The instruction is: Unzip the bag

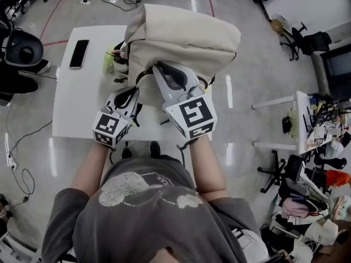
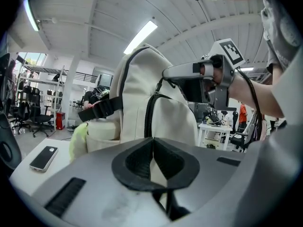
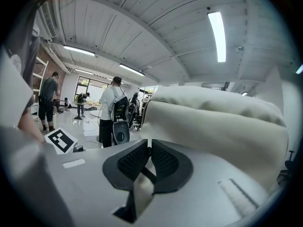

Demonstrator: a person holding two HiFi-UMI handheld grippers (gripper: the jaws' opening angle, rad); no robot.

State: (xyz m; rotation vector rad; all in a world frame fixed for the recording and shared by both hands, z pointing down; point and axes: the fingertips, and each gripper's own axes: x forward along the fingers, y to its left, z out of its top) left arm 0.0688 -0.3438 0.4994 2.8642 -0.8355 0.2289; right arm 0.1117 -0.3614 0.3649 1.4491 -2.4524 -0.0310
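Note:
A cream backpack (image 1: 181, 34) stands on the white table (image 1: 77, 103). Its black zipper (image 2: 148, 117) runs down the side that faces me. My right gripper (image 1: 159, 66) reaches up against the bag's near face. In the left gripper view its tip (image 2: 165, 73) sits at the zipper's top end. Its pads (image 3: 163, 162) are shut on a thin black zipper pull (image 3: 147, 174) with a cream tab (image 3: 142, 193) below it. My left gripper (image 1: 133, 92) is lower and to the left, its pads (image 2: 137, 157) shut on cream fabric and a black strap at the bag's base.
A black phone (image 1: 79, 52) lies at the table's far left, and a yellow-green item (image 1: 108, 59) is tucked beside the bag. An office chair (image 1: 22, 48) stands to the left, another desk (image 1: 301, 119) to the right. People (image 3: 111, 108) stand in the background.

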